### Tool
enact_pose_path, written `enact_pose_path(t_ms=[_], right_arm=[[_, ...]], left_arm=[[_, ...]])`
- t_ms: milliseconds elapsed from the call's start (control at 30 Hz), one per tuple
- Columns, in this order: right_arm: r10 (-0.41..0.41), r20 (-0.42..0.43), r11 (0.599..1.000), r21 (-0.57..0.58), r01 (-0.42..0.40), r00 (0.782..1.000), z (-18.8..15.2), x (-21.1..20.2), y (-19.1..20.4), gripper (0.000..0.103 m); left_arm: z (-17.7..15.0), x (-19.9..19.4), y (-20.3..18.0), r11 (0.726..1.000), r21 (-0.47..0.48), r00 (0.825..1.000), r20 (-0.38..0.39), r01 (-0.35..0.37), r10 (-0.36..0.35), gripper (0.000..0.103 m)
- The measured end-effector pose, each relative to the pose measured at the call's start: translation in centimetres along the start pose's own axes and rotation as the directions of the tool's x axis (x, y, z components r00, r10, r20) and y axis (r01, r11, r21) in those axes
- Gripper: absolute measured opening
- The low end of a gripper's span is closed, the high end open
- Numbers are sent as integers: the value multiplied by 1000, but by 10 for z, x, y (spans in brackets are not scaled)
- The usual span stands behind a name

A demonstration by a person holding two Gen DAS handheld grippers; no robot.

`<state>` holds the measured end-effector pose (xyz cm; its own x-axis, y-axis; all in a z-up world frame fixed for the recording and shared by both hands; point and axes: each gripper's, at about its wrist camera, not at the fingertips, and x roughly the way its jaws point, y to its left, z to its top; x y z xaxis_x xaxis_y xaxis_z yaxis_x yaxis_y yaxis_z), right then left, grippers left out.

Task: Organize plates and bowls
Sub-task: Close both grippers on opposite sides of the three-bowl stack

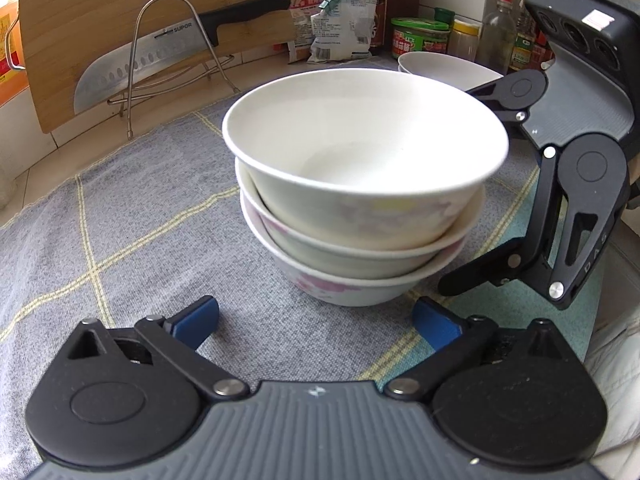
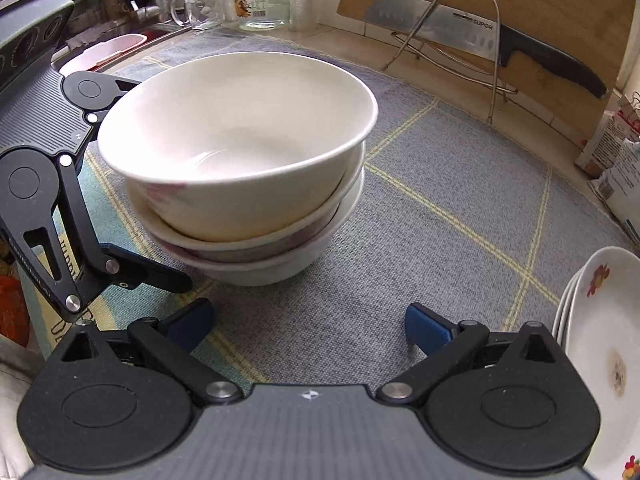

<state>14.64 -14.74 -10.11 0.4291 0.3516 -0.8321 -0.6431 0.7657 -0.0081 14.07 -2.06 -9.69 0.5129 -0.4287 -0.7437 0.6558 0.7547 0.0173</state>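
Note:
Three white bowls with pink flowers (image 1: 360, 184) (image 2: 240, 160) stand nested in one stack on a grey checked cloth (image 1: 140, 220). My left gripper (image 1: 318, 320) is open just in front of the stack, with nothing between its blue pads. It also shows at the left of the right wrist view (image 2: 156, 184). My right gripper (image 2: 310, 320) is open too, close to the stack's base. In the left wrist view the right gripper (image 1: 460, 188) is turned on its side at the stack's right, one finger by the top rim, one by the base. White plates (image 2: 600, 352) are stacked at the right.
A cutting board (image 1: 120, 12) and a big knife (image 1: 132, 64) lean on a wire rack (image 1: 168, 52) behind the cloth. More white bowls (image 1: 444, 66), food bags, jars and bottles crowd the back. A glass mug (image 2: 198, 6), a jar and a sink lie far left.

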Motion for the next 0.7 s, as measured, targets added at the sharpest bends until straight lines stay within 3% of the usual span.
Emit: enact_pose_path(t_ms=[333, 500, 633, 700], right_arm=[[44, 59, 998, -58, -40, 997, -3, 0, -7, 103], [35, 28, 998, -56, -33, 999, 1, 0, -4, 103], [40, 16, 995, -96, -38, 999, 7, 1, 1, 103], [48, 18, 993, -108, -46, 999, 11, 0, 2, 103]], left_arm=[[-3, -1, 0, 1000, -6, 1000, 21, -7, 7, 103], [4, -3, 4, 991, 107, 996, 21, 84, -87, 100], [11, -6, 13, 961, 216, 983, 9, 175, -181, 99], [13, -6, 18, 943, 261, 977, -2, 206, -213, 94]])
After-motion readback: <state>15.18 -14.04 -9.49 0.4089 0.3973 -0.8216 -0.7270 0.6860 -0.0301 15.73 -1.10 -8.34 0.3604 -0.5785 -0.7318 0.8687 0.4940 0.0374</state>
